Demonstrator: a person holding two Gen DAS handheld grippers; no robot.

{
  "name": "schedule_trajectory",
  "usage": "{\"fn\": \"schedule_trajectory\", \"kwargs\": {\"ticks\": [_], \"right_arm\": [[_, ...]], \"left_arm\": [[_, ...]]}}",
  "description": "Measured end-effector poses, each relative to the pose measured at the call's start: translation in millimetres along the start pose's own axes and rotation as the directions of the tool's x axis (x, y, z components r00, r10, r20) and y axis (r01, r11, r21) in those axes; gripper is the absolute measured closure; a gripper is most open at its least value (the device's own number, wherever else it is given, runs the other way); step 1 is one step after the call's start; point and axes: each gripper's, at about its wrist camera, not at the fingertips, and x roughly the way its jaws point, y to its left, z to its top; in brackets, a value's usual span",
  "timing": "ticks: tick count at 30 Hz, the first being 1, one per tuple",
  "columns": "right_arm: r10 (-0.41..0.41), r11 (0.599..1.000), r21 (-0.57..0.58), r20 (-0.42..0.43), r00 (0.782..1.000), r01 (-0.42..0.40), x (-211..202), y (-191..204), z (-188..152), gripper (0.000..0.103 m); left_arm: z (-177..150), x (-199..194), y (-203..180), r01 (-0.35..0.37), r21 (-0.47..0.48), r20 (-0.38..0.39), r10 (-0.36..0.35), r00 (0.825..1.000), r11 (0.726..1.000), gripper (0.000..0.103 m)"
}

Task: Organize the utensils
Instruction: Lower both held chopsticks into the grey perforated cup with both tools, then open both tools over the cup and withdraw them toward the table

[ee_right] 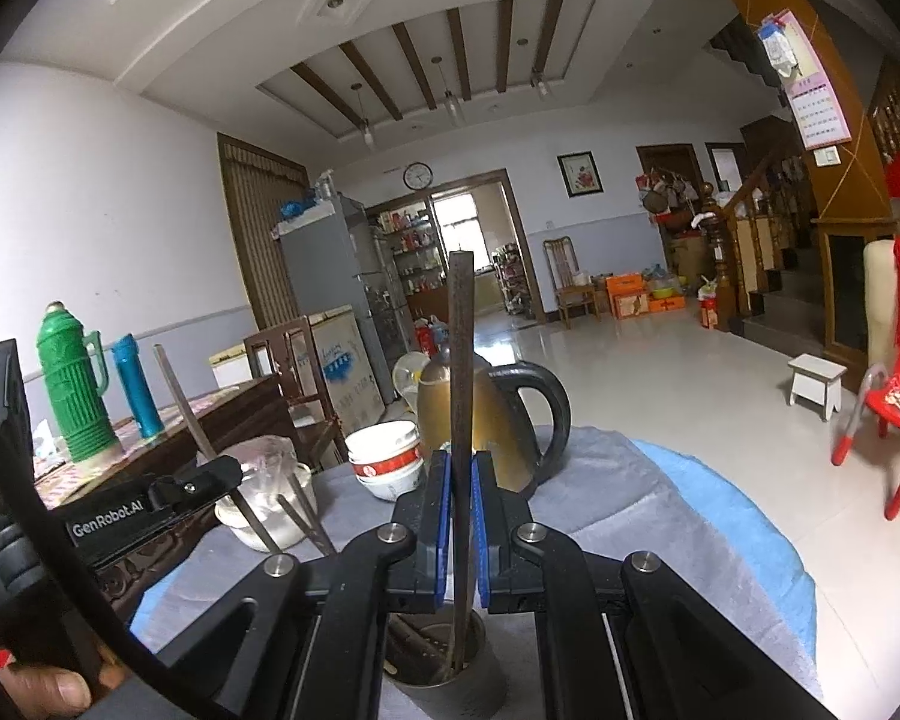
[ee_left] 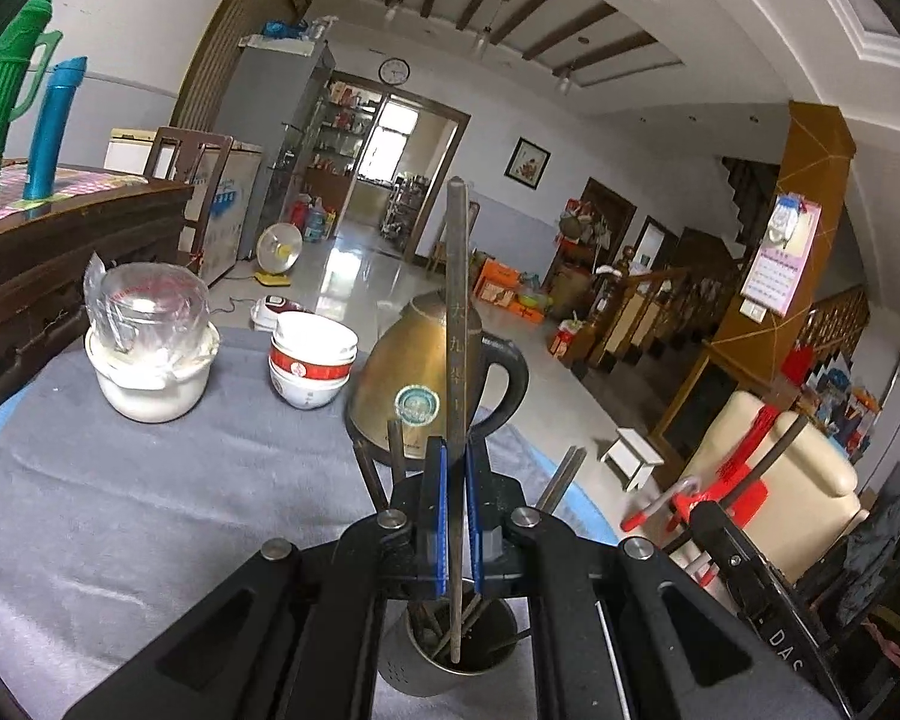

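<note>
In the left wrist view my left gripper (ee_left: pixel 455 456) is shut on a long dark chopstick (ee_left: pixel 457 300) that stands upright. Its lower end reaches into a round metal utensil holder (ee_left: pixel 417 669) just below the jaws. Several more chopsticks (ee_left: pixel 369 477) stick up out of that holder. In the right wrist view my right gripper (ee_right: pixel 462 462) is shut on another upright chopstick (ee_right: pixel 462 348), whose lower end sits in the same holder (ee_right: pixel 444 690). The left gripper (ee_right: pixel 210 474) shows at the left there, with its chopstick (ee_right: pixel 180 402) tilted.
A brass kettle (ee_left: pixel 414 372) with a black handle, stacked red-and-white bowls (ee_left: pixel 312 360) and a white pot (ee_left: pixel 150 384) with a glass cup on it stand on the grey cloth (ee_left: pixel 150 510). The table's round edge (ee_right: pixel 768 546) drops off at the right. A dark wooden table (ee_left: pixel 60 240) stands at the left.
</note>
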Motion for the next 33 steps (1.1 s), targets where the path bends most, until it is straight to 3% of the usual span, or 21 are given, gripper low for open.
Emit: {"fn": "schedule_trajectory", "kwargs": {"ticks": [13,22,24,26,27,29,30,33], "right_arm": [[-0.013,0.999,-0.044,-0.112,0.994,0.008,41.8,1.6,-22.5,0.096],[-0.011,0.999,-0.041,-0.243,0.970,0.001,61.6,1.1,-37.3,0.095],[-0.014,0.999,-0.040,-0.265,0.964,0.003,63.1,0.5,-37.6,0.094],[-0.030,0.999,-0.042,-0.257,0.966,0.020,59.8,-0.7,-35.0,0.091],[-0.041,0.999,-0.043,-0.250,0.967,0.032,57.1,-0.7,-32.8,0.083],[-0.051,0.998,-0.041,-0.238,0.970,0.042,51.8,-1.2,-29.1,0.054],[-0.061,0.998,-0.041,-0.218,0.974,0.054,44.6,-1.3,-26.6,0.031],[-0.080,0.996,-0.055,-0.174,0.981,0.072,25.1,1.2,-21.4,0.029]], "left_arm": [[-21.0,39.8,-3.8,-0.014,0.072,-0.100,0.021,0.995,0.997,0.097],[-32.4,43.7,-8.8,-0.007,0.124,-0.184,0.030,0.982,0.992,0.096],[-29.5,35.8,-7.8,-0.010,0.125,-0.169,0.031,0.985,0.992,0.092],[-24.7,27.6,-4.9,-0.011,0.123,-0.156,0.031,0.987,0.992,0.066],[-22.7,20.8,-3.4,-0.013,0.122,-0.142,0.030,0.989,0.993,0.061],[-19.7,8.1,0.3,-0.028,0.120,-0.114,0.042,0.993,0.992,0.053],[-18.3,0.4,3.5,-0.030,0.117,-0.106,0.043,0.993,0.993,0.053],[-17.1,-22.5,18.3,-0.050,0.106,-0.087,0.059,0.994,0.993,0.051]]}}
